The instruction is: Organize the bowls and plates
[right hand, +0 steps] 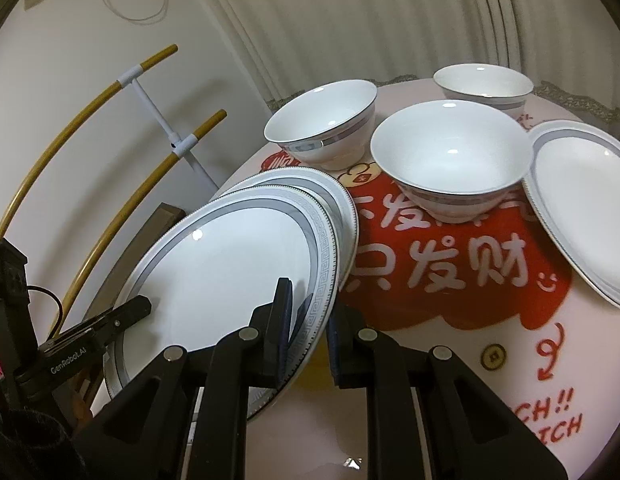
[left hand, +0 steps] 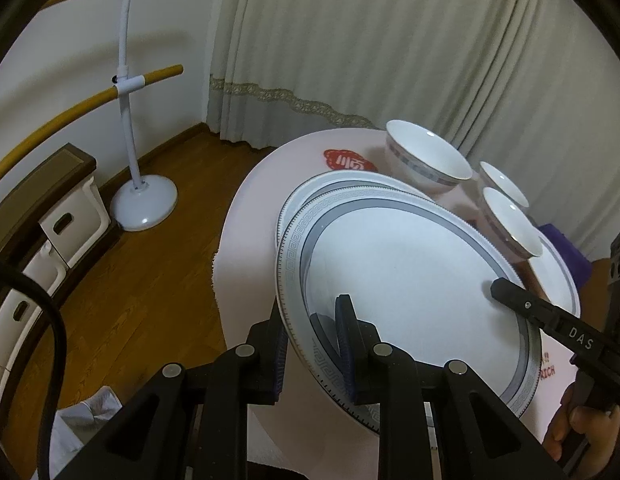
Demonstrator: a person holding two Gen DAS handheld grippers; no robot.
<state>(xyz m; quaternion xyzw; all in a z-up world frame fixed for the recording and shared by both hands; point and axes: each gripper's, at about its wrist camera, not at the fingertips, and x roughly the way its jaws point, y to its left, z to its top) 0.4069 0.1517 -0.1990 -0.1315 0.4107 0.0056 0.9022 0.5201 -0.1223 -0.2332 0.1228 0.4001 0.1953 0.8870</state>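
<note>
A white plate with a grey patterned rim [left hand: 410,280] [right hand: 230,264] is held above a second like plate [left hand: 338,184] [right hand: 334,192] on the round table. My left gripper [left hand: 314,344] is shut on the top plate's near rim. My right gripper [right hand: 310,328] has its fingers on either side of the same plate's opposite rim, with a gap on one side; one of its fingers shows in the left wrist view [left hand: 542,312]. Three white bowls [right hand: 326,124] [right hand: 450,160] [right hand: 484,84] stand upright behind. A third plate [right hand: 582,208] lies at the right.
The table wears a pale cloth [right hand: 450,380] with a red print. A white floor stand with yellow bars [left hand: 138,184] and a low cabinet [left hand: 42,216] are on the wood floor to the left. Curtains hang behind.
</note>
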